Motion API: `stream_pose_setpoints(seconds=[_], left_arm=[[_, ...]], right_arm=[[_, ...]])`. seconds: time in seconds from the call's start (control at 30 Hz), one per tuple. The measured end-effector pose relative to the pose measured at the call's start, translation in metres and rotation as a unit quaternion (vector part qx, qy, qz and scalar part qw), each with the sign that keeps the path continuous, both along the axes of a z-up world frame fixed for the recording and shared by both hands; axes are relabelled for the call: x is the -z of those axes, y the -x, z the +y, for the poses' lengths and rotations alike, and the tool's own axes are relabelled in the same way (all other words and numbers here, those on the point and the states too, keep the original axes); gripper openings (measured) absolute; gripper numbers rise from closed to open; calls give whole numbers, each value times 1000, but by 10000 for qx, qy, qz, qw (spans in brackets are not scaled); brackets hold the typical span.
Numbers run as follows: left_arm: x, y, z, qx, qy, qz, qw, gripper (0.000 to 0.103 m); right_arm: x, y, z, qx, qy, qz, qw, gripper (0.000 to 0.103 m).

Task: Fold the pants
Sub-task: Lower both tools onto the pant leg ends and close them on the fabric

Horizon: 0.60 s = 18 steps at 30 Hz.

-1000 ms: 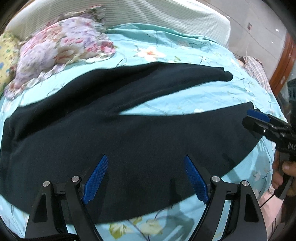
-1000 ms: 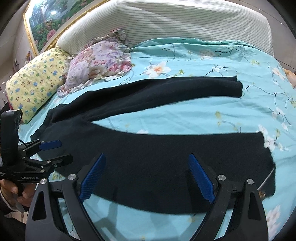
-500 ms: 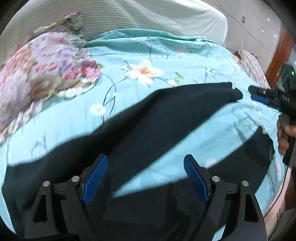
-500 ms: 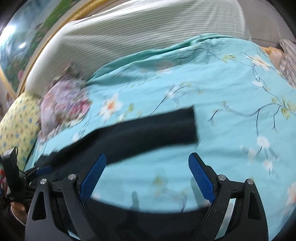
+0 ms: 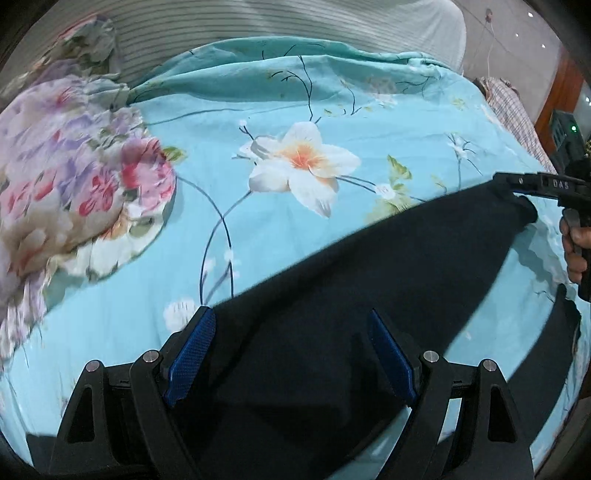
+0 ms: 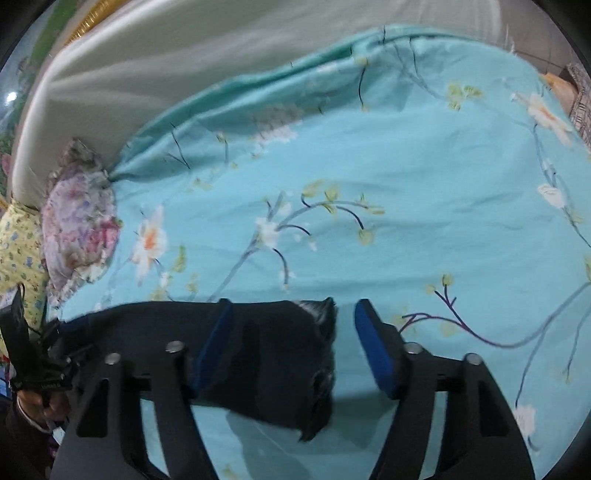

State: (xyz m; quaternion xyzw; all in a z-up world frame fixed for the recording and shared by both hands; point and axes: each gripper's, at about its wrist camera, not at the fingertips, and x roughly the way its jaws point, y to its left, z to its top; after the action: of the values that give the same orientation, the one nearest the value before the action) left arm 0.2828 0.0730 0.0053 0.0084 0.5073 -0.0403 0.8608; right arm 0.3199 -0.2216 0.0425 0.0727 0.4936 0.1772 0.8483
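Note:
The black pants (image 5: 369,295) lie spread on the turquoise floral bedspread (image 5: 295,221). My left gripper (image 5: 291,354) stands open just above the far edge of the pants, black cloth under both blue pads (image 5: 190,354). My right gripper (image 6: 293,347) is at the cuff (image 6: 314,332) of the far leg. Its jaws are closing with the cuff end between them; the right-hand pad (image 6: 373,350) is still clear of the cloth. The left wrist view shows the right gripper (image 5: 517,186) at that cuff, a hand on its handle. In the right wrist view the left gripper (image 6: 40,354) is at the far left.
A floral pillow (image 5: 74,184) and a yellow pillow (image 6: 18,251) lie at the left. A striped headboard (image 5: 295,33) runs along the back. Checked cloth (image 5: 513,110) lies at the far right edge of the bed.
Both grippers moved away from the near leg, across the pants to the far leg. The right gripper's jaws narrowed around the far cuff. The left jaws kept their width.

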Motion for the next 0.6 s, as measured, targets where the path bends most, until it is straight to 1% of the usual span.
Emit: stream_pose_setpoints(seconds=[0.13, 0.23, 0.27, 0.33, 0.37, 0.4, 0.43, 0.47, 0.5, 0.53, 0.57, 0.6], left_arm=[[-3, -15, -5, 275, -75, -100, 9995, 84], [3, -28, -10, 476, -229, -17, 9986, 84], [7, -32, -12, 592, -226, 58, 9980, 84], [14, -36, -16, 768, -230, 225, 9965, 84], [17, -37, -18, 803, -268, 266, 9961, 82], [20, -37, -20, 867, -285, 332, 9953, 70], [23, -37, -21, 932, -236, 407, 9945, 46], [24, -36, -22, 1013, -136, 490, 9936, 23], [24, -33, -23, 1059, -81, 502, 9931, 15], [21, -29, -26, 1102, -102, 454, 9928, 10], [18, -24, -28, 1154, -152, 374, 9925, 6], [13, -17, -32, 1219, -168, 282, 9920, 6]], right_arm=[[3, -2, 6, -260, -58, 42, 9996, 59], [3, -1, 10, -343, -59, 50, 9994, 57], [4, 0, 11, -361, -53, 63, 9993, 57], [4, -1, 12, -358, -25, 60, 9993, 52], [5, -1, 12, -344, -15, 61, 9994, 44], [5, -1, 11, -315, -14, 57, 9995, 34], [5, -2, 9, -283, -24, 60, 9996, 28], [4, -3, 7, -245, -42, 66, 9997, 16], [4, -3, 5, -213, -71, 73, 9997, 12], [3, -3, 1, -198, -162, 73, 9996, 12], [2, -3, 0, -202, -201, 59, 9996, 10], [0, -2, 0, -218, -202, 31, 9996, 10]])
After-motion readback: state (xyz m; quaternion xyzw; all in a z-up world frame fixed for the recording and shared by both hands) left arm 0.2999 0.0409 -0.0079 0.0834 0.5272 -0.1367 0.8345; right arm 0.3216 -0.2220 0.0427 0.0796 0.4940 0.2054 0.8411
